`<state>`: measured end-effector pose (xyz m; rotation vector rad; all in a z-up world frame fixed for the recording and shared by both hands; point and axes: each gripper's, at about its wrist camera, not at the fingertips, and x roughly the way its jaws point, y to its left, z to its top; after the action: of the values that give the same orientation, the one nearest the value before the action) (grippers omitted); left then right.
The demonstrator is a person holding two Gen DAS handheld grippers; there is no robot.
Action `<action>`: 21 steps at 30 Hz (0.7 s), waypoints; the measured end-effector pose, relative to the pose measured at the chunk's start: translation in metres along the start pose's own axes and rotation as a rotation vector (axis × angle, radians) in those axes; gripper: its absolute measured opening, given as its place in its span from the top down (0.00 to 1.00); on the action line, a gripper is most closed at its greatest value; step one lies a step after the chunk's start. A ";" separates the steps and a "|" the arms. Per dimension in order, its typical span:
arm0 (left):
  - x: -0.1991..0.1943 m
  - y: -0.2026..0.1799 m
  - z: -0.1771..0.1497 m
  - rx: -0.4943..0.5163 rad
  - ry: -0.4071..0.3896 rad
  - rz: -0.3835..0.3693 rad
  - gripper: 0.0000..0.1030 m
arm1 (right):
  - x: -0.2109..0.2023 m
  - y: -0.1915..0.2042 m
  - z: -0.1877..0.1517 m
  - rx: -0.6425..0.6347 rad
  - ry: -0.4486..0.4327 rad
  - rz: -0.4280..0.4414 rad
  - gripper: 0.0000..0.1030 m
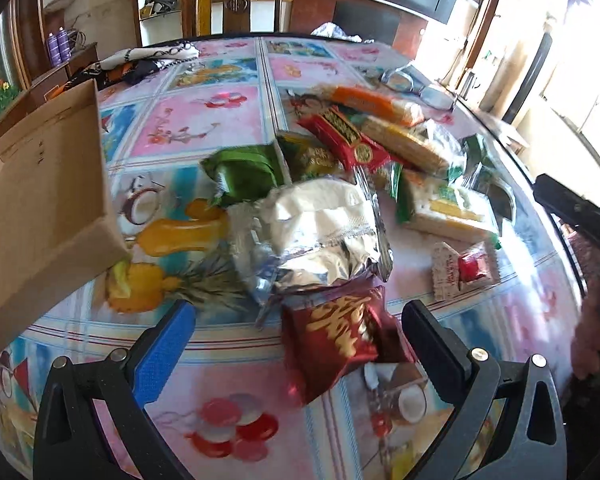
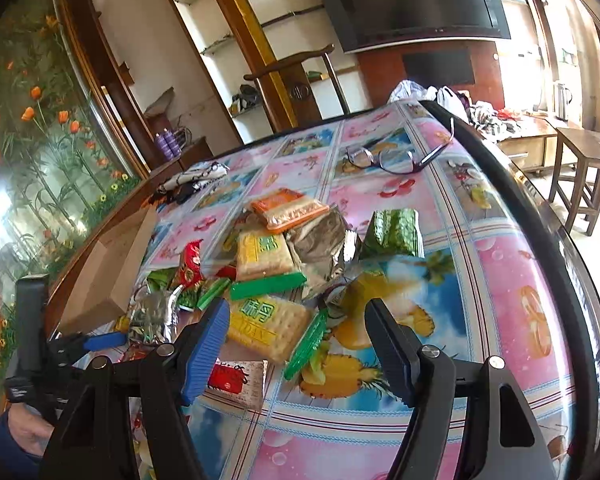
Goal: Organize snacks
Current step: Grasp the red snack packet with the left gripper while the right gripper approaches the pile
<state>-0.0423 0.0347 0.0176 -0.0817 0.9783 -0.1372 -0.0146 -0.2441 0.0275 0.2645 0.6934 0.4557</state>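
Observation:
A heap of snack packets lies on the flowered tablecloth (image 1: 204, 120). My left gripper (image 1: 298, 308) is open, and a dark red packet (image 1: 340, 344) lies between its jaws with a gap to the blue pad. Just beyond it are a silver foil bag (image 1: 320, 232) and a green packet (image 1: 244, 176). An open cardboard box (image 1: 40, 208) stands at the left. My right gripper (image 2: 297, 308) is open above a cracker packet with green ends (image 2: 272, 326), with neither pad pressing on it. A small red-and-white packet (image 2: 236, 378) lies by the blue finger.
Eyeglasses (image 2: 392, 158) lie at the far side of the table, and a patterned cloth (image 1: 148, 58) lies at the far left. A wooden chair (image 1: 236, 4) stands behind the table. The table's dark edge (image 2: 540, 208) runs along the right. A person's hand (image 2: 28, 432) holds the left tool.

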 end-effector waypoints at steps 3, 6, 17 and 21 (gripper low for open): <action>-0.007 0.001 0.005 -0.010 -0.027 -0.008 0.10 | -0.005 0.002 0.001 -0.008 -0.026 0.004 0.28; -0.007 -0.006 0.008 0.045 -0.008 -0.034 0.19 | -0.009 0.003 0.000 -0.010 -0.036 0.021 0.28; -0.006 -0.042 -0.024 0.203 0.142 -0.253 0.26 | -0.011 0.004 -0.001 -0.015 -0.039 0.028 0.28; -0.031 -0.057 -0.034 0.284 0.123 -0.323 0.25 | -0.011 0.004 -0.001 -0.009 -0.040 0.033 0.28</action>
<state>-0.0917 -0.0167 0.0314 0.0310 1.0545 -0.5821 -0.0241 -0.2460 0.0342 0.2756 0.6490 0.4836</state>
